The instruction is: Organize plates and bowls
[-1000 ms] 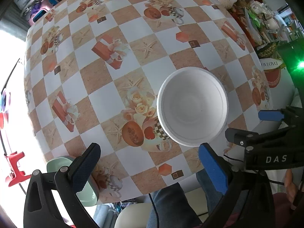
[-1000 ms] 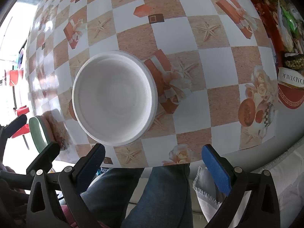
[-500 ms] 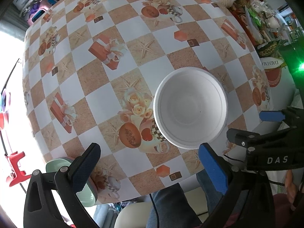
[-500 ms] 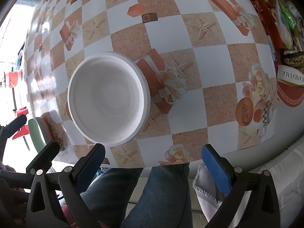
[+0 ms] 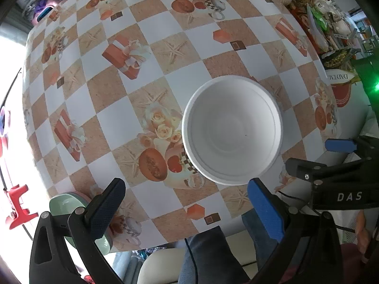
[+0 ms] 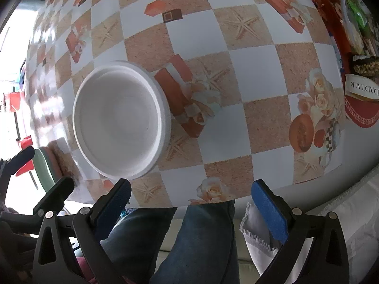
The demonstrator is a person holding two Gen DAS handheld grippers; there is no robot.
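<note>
Both tongs are up over the near edge of the worktop (image 5: 154, 26), and both are spread wide, nothing between their blue pads. The left tongs (image 5: 187, 203) hang with the white bowl (image 5: 232, 130) just ahead of them and off toward their right finger; that finger's tip sits right at the bowl's near rim in the left wrist view, though whether it touches cannot be told. The bowl stands upright on the checked, flower-printed cloth, open side up, with what looks like a second white rim nested just under its own.

Over to the right tongs (image 6: 190, 197): here the same white bowl (image 6: 120, 120) lies ahead and to their left, its near rim just above the left finger's tip. A printed gift box on the cloth is right beside the bowl's far-right side.

Down by the left finger of the left tongs, a pale green dish (image 5: 64, 207) sits at the worktop's near corner, partly hidden behind that finger, with a pinkish edge showing against it. The right wrist view catches that green dish (image 6: 45, 168) too, far out to the left, beyond the left tongs (image 6: 16, 156) poking into frame. The person's jeans (image 6: 201, 241) show below the worktop's edge.
</note>
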